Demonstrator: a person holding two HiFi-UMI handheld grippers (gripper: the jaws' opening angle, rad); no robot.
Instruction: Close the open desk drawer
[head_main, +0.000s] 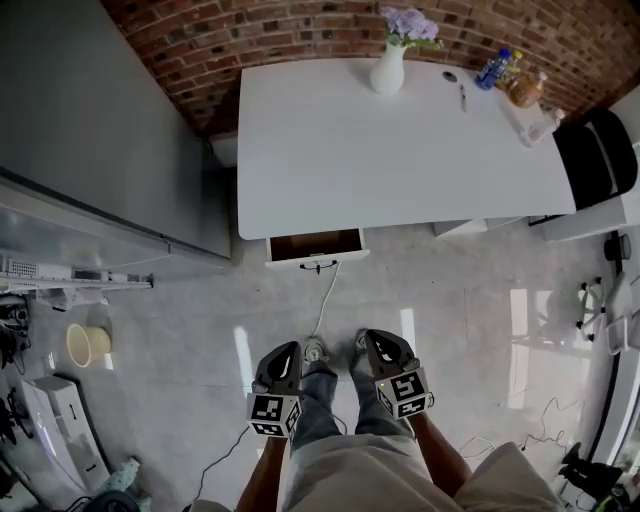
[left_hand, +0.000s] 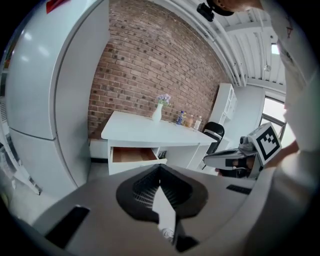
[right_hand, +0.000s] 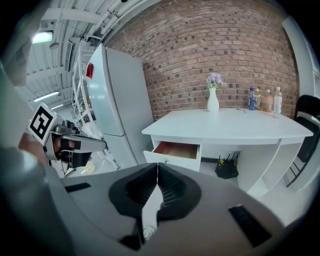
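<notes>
The open drawer (head_main: 316, 247) juts from the front edge of the white counter (head_main: 400, 160), empty inside. It lies at 12 o'clock from the left gripper (head_main: 286, 350) and 11 o'clock from the right gripper (head_main: 375, 340), well apart from both. Each gripper's jaws are pressed together on nothing.

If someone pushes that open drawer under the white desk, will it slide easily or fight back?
The drawer probably slides straight in: it is a stiff box hanging level under the desk. It looks light, since its wooden bottom shows bare. A push by the dark handle at its middle seems least likely to skew it.
</notes>
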